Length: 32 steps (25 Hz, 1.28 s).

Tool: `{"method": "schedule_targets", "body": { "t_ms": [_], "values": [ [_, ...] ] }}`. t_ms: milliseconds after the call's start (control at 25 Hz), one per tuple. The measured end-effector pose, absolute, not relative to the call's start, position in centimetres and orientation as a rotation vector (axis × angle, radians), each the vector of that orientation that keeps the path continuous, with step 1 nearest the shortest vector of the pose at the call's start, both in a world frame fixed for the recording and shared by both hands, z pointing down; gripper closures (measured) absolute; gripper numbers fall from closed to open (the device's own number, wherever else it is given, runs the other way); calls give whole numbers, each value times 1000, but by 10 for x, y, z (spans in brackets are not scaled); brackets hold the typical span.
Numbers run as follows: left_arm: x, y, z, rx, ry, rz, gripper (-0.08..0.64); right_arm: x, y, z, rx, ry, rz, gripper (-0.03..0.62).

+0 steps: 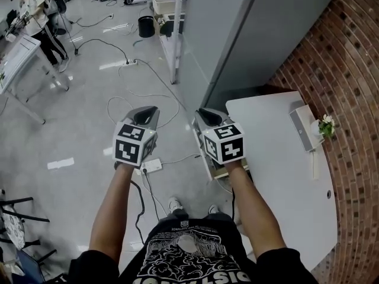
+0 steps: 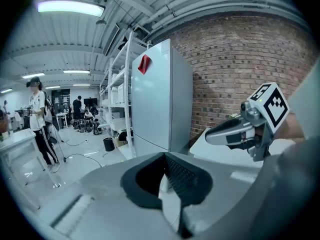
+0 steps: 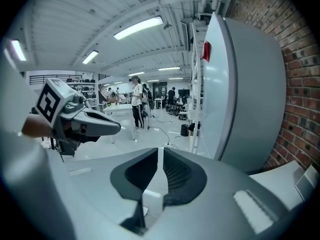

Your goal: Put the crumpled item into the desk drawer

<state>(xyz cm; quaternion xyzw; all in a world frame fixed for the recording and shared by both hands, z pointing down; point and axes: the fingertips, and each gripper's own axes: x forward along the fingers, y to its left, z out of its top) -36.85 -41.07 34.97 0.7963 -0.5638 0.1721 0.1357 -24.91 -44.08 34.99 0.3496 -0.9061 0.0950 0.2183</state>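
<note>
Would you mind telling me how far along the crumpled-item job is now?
Nothing looks done yet: no crumpled item shows in any view. In hand: nothing. The left gripper has empty jaws slightly apart, and the right gripper is closing its jaws on air beside the white desk. Left: finding the item, grasping it, and putting it in the drawer.

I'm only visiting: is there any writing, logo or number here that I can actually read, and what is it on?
"DISTAN": printed on the black T-shirt, seen upside down, the rest cut off at the picture's edge; a best reading only.
Red tag on the tall grey cabinet: too small to read.
Marker cubes: black-and-white square patterns only, no words.
</note>
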Motion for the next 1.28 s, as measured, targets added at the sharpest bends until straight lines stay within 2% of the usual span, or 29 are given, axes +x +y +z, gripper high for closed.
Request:
{"method": "schedule_targets", "body": {
  "t_ms": [760,1280],
  "values": [
    [-399,-394,314,2197,-1833,486,560,-261,-441,315,858,-2588,233,589],
    [-376,-405,301,2119,-1941,491,560,-249,-467,295,753,-2678,201,591]
  ]
}}
